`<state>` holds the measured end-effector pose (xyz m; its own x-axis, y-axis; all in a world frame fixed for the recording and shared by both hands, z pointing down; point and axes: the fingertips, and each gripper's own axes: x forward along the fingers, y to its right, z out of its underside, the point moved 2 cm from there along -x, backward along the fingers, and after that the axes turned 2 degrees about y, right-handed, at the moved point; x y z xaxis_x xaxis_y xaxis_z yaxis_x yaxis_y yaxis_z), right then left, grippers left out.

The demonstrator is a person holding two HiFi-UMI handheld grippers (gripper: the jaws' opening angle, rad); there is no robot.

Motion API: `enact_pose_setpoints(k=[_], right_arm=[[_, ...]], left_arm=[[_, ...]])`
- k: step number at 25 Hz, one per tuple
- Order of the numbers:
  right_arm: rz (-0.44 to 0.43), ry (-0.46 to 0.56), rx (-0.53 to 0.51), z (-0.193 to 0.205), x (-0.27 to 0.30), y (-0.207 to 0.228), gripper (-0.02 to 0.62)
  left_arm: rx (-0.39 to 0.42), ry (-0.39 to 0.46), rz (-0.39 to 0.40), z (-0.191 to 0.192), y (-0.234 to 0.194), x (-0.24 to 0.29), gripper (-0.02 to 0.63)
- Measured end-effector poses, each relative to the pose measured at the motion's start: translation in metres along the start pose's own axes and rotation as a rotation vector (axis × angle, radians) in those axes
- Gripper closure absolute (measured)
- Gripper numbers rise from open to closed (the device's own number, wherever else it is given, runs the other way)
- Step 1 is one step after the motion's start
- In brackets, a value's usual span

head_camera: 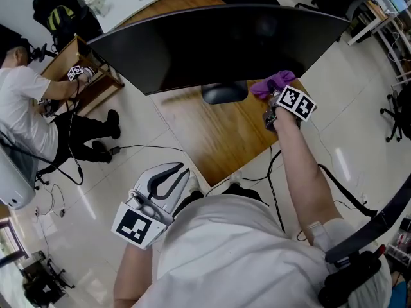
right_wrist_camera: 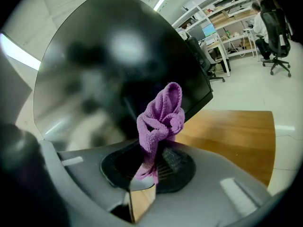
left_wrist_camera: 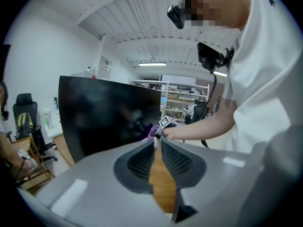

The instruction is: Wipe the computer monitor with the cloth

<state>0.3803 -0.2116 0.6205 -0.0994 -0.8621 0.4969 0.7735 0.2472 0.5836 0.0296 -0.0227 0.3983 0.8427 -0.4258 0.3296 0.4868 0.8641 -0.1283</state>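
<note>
Close to the person's body, the left tongs hang low off the worktop's near corner. Their tips are together on nothing, probably parked because one hand is enough for wiping. Farther out, the right arm reaches forward over the worktop, almost straight, with the right tongs clamped on the purple cloth. A bunched wad sticks out past the tips, so soft fabric rather than hard plastic would meet the glass. The cloth sits at the monitor's lower right edge, just beside the screen; whether it touches, I cannot tell.
</note>
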Motion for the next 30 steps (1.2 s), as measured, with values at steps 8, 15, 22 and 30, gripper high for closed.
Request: enact_pose_setpoints(k=[8, 15, 22, 30], right_arm=[[-0.012, 0.000, 0.017, 0.021, 0.008, -0.028, 0.538], [-0.037, -0.014, 0.026, 0.043, 0.020, -0.059, 0.538], [-0.055, -0.022, 0.033, 0.065, 0.029, -0.085, 0.538], [-0.075, -0.050, 0.014, 0.090, 0.042, -0.118, 0.538]], left_arm=[[-0.014, 0.010, -0.019, 0.012, -0.017, -0.031, 0.535], [-0.027, 0.020, -0.027, 0.018, -0.030, -0.052, 0.535], [-0.032, 0.022, -0.038, 0.028, -0.041, -0.073, 0.535], [-0.043, 0.029, -0.054, 0.039, -0.056, -0.096, 0.535]])
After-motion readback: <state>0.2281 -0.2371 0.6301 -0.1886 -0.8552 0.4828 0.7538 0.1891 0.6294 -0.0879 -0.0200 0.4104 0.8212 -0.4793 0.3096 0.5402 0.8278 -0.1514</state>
